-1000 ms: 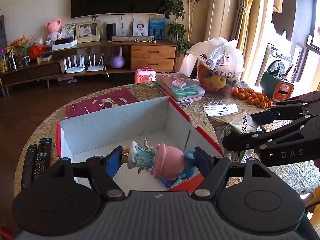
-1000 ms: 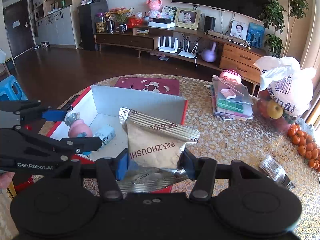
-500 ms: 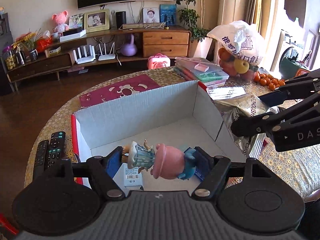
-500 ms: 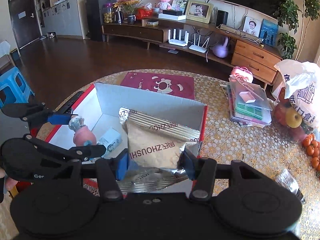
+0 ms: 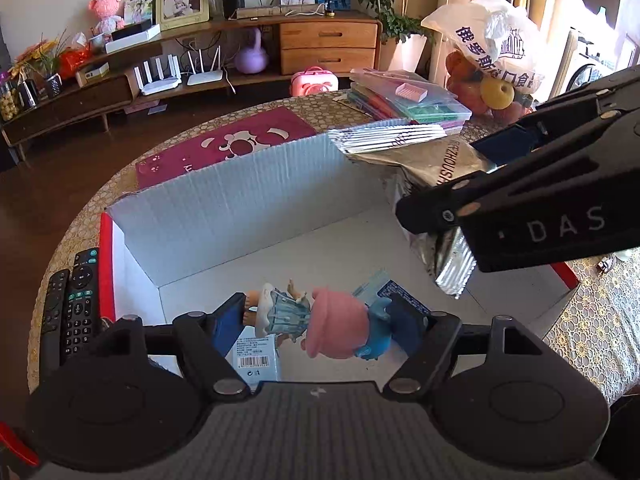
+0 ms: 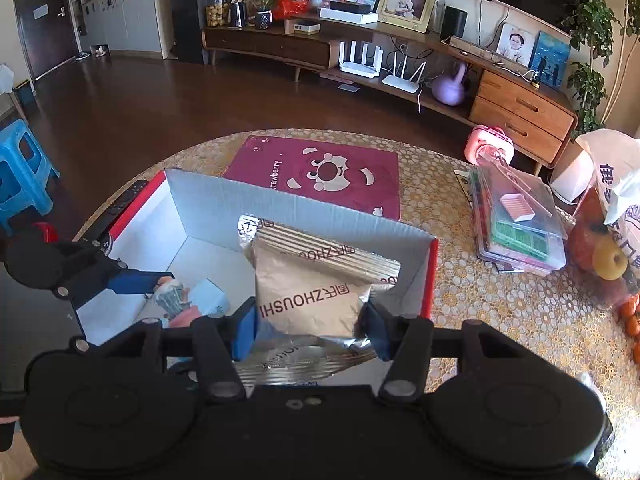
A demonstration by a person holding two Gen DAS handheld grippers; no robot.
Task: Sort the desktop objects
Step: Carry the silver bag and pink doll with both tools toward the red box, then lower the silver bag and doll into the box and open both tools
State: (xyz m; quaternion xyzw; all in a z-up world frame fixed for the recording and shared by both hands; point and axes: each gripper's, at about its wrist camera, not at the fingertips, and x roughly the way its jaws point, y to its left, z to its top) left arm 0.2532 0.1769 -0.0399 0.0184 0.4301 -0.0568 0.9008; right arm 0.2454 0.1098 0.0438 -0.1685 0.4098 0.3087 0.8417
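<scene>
At the bottom centre of the left view, my left gripper (image 5: 316,316) pinched a small doll (image 5: 320,320) (pink hat, lying sideways) between its jaws, held over the open cardboard box (image 5: 240,204). A little carton (image 5: 256,354) lay on the box floor below it. In the right view my right gripper (image 6: 310,320) clamped a snack bag (image 6: 312,292) above the box's right side. Farther up, a maroon mat (image 6: 320,172) lay on the table (image 6: 500,312).
</scene>
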